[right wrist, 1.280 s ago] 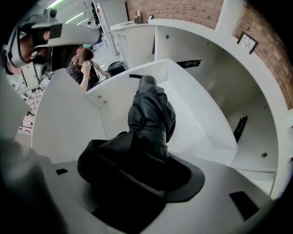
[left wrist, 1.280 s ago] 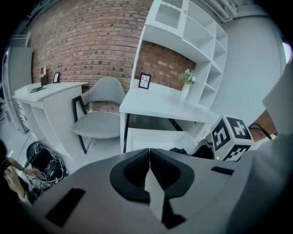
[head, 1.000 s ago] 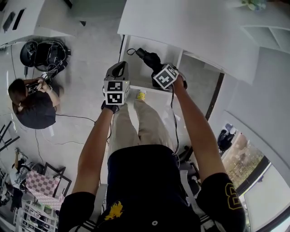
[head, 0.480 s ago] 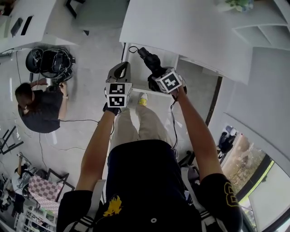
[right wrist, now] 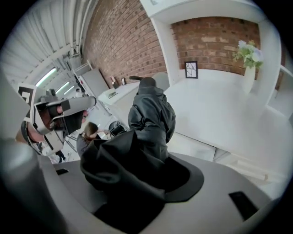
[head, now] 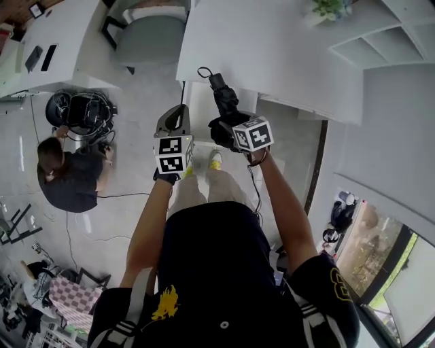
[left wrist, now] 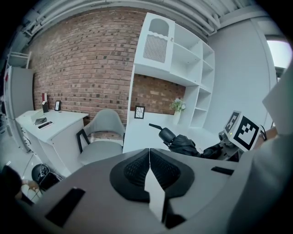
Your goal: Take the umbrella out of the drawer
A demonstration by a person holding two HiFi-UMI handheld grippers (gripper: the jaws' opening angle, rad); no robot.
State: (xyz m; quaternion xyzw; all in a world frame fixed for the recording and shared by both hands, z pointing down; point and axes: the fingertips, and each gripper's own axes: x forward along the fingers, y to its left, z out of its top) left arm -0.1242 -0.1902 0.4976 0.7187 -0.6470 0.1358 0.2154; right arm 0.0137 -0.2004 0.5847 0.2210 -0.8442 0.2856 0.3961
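Observation:
My right gripper [head: 224, 128] is shut on a folded black umbrella [head: 219, 95]. The umbrella's handle end and loop stick out over the edge of the white desk [head: 272, 47]. In the right gripper view the umbrella's black fabric [right wrist: 151, 114] bunches between the jaws of the right gripper [right wrist: 137, 176] and hides the pads. My left gripper [head: 178, 110] hangs just left of the umbrella, apart from it. In its own view the left gripper [left wrist: 149, 157] is shut with nothing between its pads. The white drawer [head: 198, 103] stands open below both grippers.
A person [head: 68, 173] crouches on the floor at left beside a bundle of cables [head: 81, 109]. A grey chair [head: 146, 30] stands by the desk, and a second white desk [head: 41, 47] is further left. A plant [head: 329, 8] and shelves stand at the back right.
Both grippers have risen, and the umbrella has come up with the right one, away from the drawer. The right gripper has also rolled.

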